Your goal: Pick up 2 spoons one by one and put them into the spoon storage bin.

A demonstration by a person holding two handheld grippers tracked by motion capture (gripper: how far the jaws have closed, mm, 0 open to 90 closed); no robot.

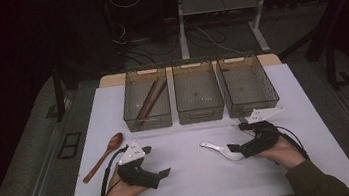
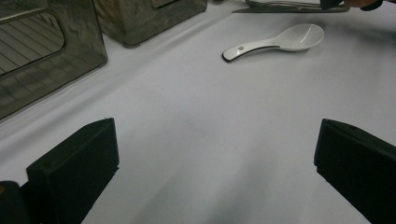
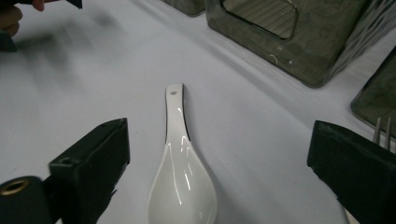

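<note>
Glossy white ceramic spoon (image 3: 180,182) btwn wide-apart jaws of R gripper (image 3: 219,172), untouched; L gripper (image 2: 217,172) jaws apart.

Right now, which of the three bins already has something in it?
The left bin: two brown chopsticks lean inside it. The middle bin and right bin look empty.

White shiny soup spoon (image 3: 180,177), lying flat on the white table (image 1: 193,181), bowl side up, small hole in the handle end.
</note>
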